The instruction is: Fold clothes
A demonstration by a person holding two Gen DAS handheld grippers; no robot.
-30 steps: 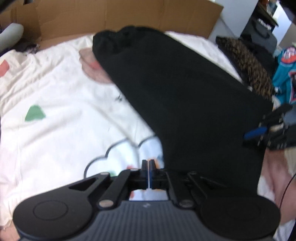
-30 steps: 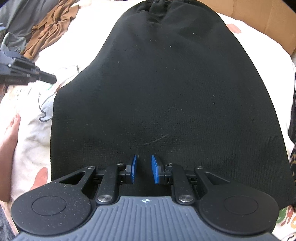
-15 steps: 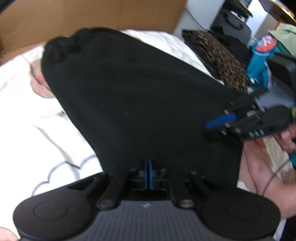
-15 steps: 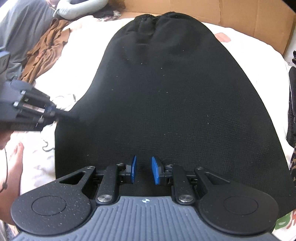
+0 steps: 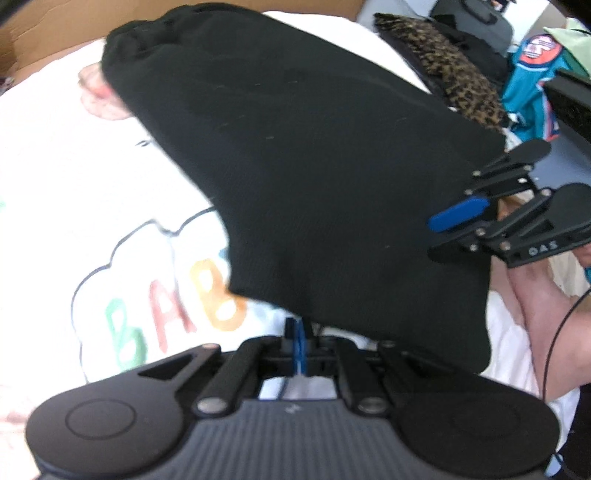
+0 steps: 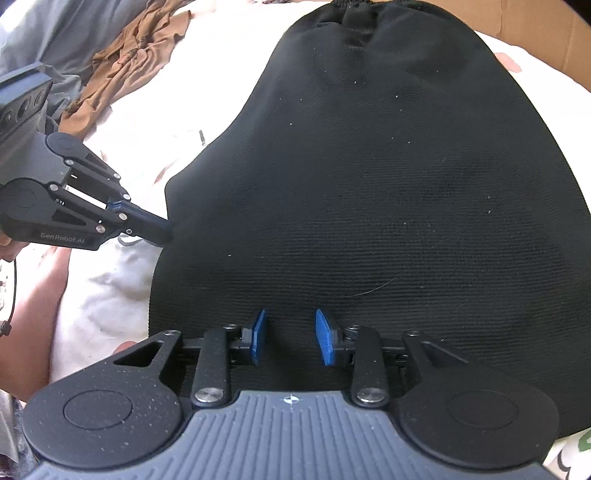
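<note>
Cardboard behind black garment; brown cloth beside.

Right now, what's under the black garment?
The black garment lies on a white printed sheet, with a cloud outline and coloured letters showing beside its edge. Anything directly beneath the fabric is covered and cannot be seen.

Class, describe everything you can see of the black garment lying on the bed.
The black garment is a finely ribbed knit with specks of lint. It narrows to a gathered, puckered end far from the cameras and widens toward them. It lies spread on a white printed sheet. The shut left tool pinches its side edge, lifting it slightly; the right tool hangs open above its near hem.
</note>
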